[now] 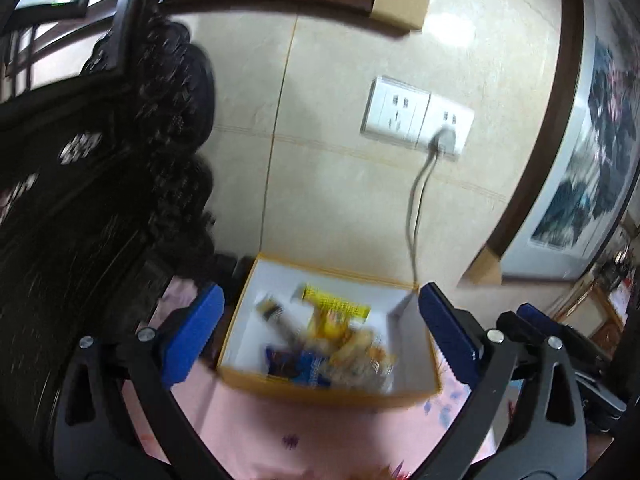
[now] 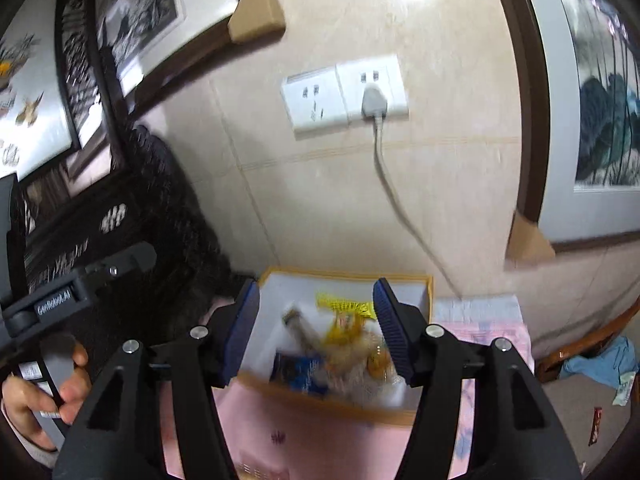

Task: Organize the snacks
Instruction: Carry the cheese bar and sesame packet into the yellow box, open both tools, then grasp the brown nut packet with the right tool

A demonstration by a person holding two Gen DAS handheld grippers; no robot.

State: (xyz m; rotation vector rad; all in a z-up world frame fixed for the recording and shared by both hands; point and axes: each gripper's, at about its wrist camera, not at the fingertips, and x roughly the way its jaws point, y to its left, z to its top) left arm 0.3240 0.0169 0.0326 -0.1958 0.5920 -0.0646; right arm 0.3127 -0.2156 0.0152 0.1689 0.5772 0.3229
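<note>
Against the tiled wall (image 1: 340,80), below the double socket (image 1: 416,114) with its grey plug and cord, found an open yellow-edged box (image 1: 328,394) resting on a pink cloth (image 1: 256,432). Step judged as release completed: both tools held clear and short of the box, nothing gripped. Next move likely calls for locating a further loose packet, none confirmed on the cloth. Inside the box, piled toward its near wall: yellow packet (image 1: 336,306), blue packet (image 1: 304,364), pale wrapped pieces, contents otherwise blurred. Left gripper (image 1: 320,330) jaws wide apart and empty. Right gripper (image 2: 316,330) jaws partly apart, empty. Hand (image 2: 44,392) noted left of the box, gripping the other tool's handle.
</note>
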